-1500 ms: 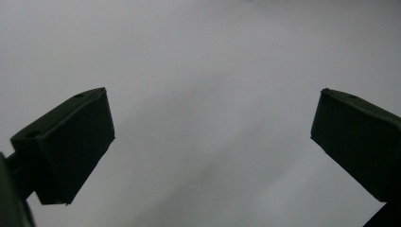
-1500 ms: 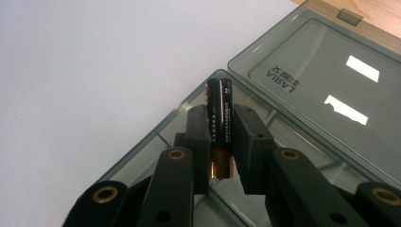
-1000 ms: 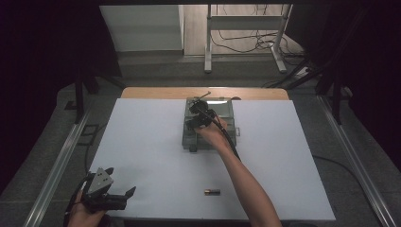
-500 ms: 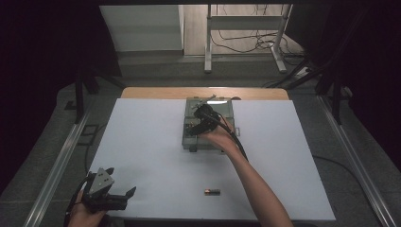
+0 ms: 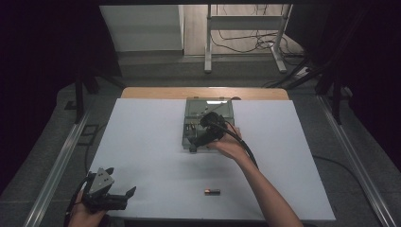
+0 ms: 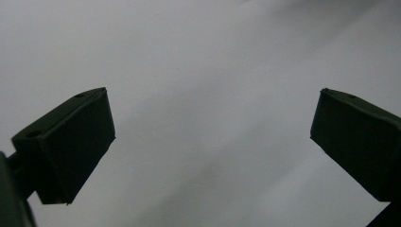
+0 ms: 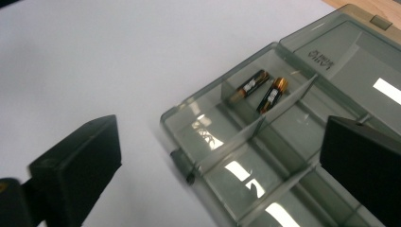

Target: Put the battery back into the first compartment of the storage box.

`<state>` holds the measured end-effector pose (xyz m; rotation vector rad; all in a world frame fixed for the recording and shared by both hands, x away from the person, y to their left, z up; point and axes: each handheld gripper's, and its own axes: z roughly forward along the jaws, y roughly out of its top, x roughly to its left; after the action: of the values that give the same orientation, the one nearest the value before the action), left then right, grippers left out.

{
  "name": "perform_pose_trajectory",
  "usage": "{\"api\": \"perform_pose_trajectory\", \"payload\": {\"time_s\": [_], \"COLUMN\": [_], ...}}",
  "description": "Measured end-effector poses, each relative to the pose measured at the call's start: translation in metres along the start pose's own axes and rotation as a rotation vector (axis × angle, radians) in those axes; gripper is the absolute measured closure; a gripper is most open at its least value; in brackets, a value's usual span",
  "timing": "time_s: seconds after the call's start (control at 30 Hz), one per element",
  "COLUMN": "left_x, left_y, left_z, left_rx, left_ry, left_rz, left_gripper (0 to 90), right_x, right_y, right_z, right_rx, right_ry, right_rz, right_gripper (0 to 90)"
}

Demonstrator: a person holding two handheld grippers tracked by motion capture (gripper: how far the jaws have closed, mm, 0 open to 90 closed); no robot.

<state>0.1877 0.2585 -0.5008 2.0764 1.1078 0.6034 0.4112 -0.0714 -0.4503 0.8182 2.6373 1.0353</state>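
A dim room is surrounding the scene, its darkness closing in on both sides, while beyond the table a pale floor is showing the metal legs of a stand [image 5: 243, 35] and a tangle of cables [image 5: 250, 45]. The table [image 5: 85, 142] is wearing a grey top with metal rails running along its 2 long sides, and a wooden strip [image 5: 156, 93] is peeking out at its far edge. A large white sheet [image 5: 142, 142] is covering most of the top, lying flat and plain.

On the sheet's far middle a smoky clear compartment box [image 5: 222, 108] is sitting with its lid [image 7: 359, 52] lying open behind it. Inside, 2 batteries [image 7: 262, 90] are lying side by side in 1 compartment at the box's corner; the neighbouring compartments are showing nothing but glare. The right gripper [image 5: 204, 136] is hovering over the box's near edge, its jaws having just been opening and now standing wide apart with nothing between them. The left gripper [image 5: 106, 194] is resting at the sheet's near left corner, well apart from the box, its jaws spread over bare white sheet. Smallest of all, 1 loose battery [image 5: 212, 191] is lying on the sheet near its front edge, apart from both grippers.
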Motion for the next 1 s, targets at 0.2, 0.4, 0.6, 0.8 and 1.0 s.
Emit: {"api": "perform_pose_trajectory", "payload": {"time_s": [0.2,0.4,0.6,0.8,1.0], "left_x": [0.000,0.000,0.000,-0.001,-0.001], "left_y": [0.000,0.000,0.000,0.000,0.000], "left_z": [0.000,0.000,0.000,0.000,-0.001], "left_rx": [-0.002,0.000,-0.001,0.001,-0.001], "left_ry": [0.000,0.001,0.004,0.006,0.008], "left_rz": [-0.003,0.001,0.000,0.005,0.006], "left_gripper": [1.3,1.3,1.3,1.3,1.3], "right_x": [0.010,0.019,0.026,0.029,0.033], "right_y": [-0.011,-0.018,-0.028,-0.039,-0.050], "right_z": [-0.011,-0.022,-0.031,-0.041,-0.051], "right_rx": [0.004,-0.016,-0.018,-0.011,0.016], "right_ry": [-0.010,-0.006,-0.015,-0.034,-0.048], "right_rz": [-0.020,-0.053,-0.063,-0.066,-0.038], "right_gripper": [0.0,0.0,0.0,0.0,0.0]}}
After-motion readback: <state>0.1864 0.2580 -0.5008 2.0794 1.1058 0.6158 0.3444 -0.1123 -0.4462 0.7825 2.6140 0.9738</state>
